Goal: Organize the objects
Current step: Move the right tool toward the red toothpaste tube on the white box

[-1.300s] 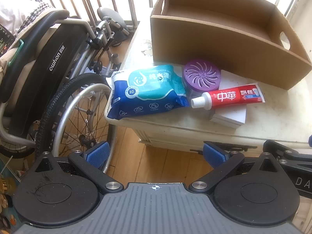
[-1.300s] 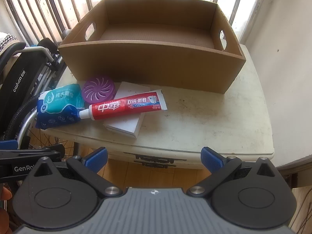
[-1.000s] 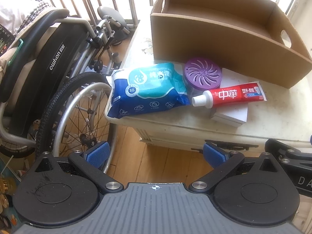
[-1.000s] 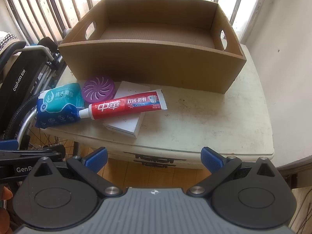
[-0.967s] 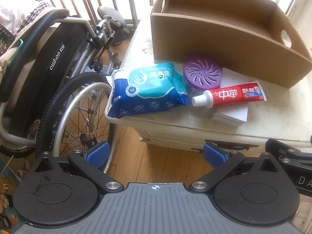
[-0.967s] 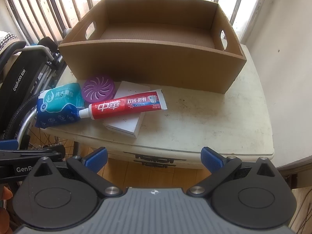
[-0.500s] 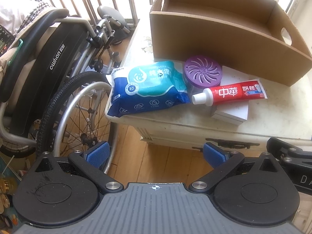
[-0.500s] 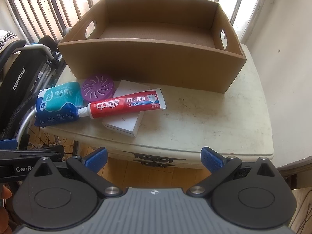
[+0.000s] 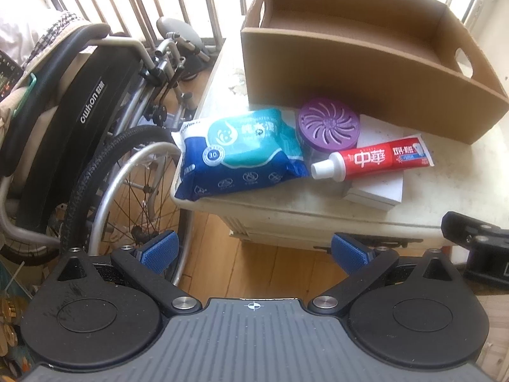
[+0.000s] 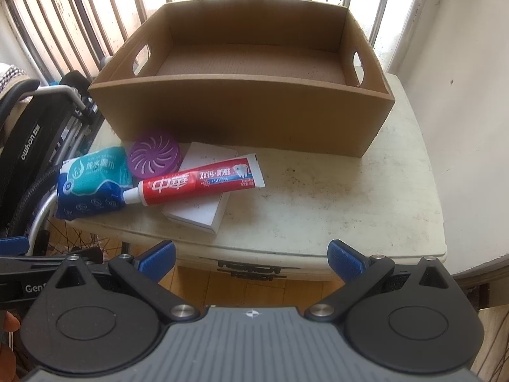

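On a worn cream table [image 10: 334,197] by window bars, one brown cardboard box [image 10: 241,121], one red toothpaste tube [image 10: 197,186] at frame left; left gripper [image 9: 254,250] and right gripper [image 10: 251,259] both gape.

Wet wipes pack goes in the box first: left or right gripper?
Left, probably. The wet wipes pack lies nearly straight ahead of the open left gripper; from the open right gripper it sits far left, beyond the toothpaste.

A brown cardboard box [image 10: 241,117] with cut-out handles sat open and empty on a cream table [image 10: 334,197]. In front of it, at the table's left, lay a blue wet-wipes pack [image 10: 92,181], a purple round air freshener [image 10: 156,157], and a red toothpaste tube [image 10: 197,184] resting across a white box [image 10: 200,213]. The right gripper [image 10: 251,259] hung before the table's edge, its blue-padded fingers [image 10: 346,262] spread wide. A wheelchair [image 10: 31,140] stood at left.
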Demonstrator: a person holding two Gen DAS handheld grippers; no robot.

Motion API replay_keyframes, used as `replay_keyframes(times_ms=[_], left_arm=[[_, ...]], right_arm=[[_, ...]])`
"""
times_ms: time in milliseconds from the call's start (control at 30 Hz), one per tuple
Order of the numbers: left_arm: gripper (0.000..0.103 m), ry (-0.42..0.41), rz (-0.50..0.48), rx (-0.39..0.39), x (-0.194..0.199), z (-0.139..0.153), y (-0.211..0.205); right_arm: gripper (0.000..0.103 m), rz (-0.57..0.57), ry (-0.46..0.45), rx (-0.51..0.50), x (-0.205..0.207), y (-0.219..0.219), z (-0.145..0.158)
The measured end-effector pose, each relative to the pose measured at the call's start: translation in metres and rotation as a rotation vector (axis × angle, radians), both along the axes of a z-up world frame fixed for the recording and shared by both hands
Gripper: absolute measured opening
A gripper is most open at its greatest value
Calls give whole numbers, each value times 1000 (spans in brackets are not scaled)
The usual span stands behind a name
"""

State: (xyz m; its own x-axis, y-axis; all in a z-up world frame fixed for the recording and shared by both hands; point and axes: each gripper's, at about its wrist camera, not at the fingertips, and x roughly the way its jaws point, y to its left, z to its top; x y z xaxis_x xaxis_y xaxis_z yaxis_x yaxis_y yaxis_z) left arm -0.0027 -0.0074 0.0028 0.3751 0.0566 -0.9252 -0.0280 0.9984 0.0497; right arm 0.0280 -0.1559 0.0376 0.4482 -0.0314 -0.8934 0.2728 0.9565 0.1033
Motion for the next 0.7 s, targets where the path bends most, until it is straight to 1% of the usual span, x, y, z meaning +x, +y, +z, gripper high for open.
replay_keyframes(times_ms=[167,367,700], left_arm=[[102,-25,1,-8,4,1,2],[102,-73,21,-48,5,-1,6],[102,-137,3,-85,10,5,-4]], right_arm=[[103,-8,-17,18,6,-5,-2],[103,-12,-28,37,14,-10,-4],[103,6,-41,75,26,-15,0]])
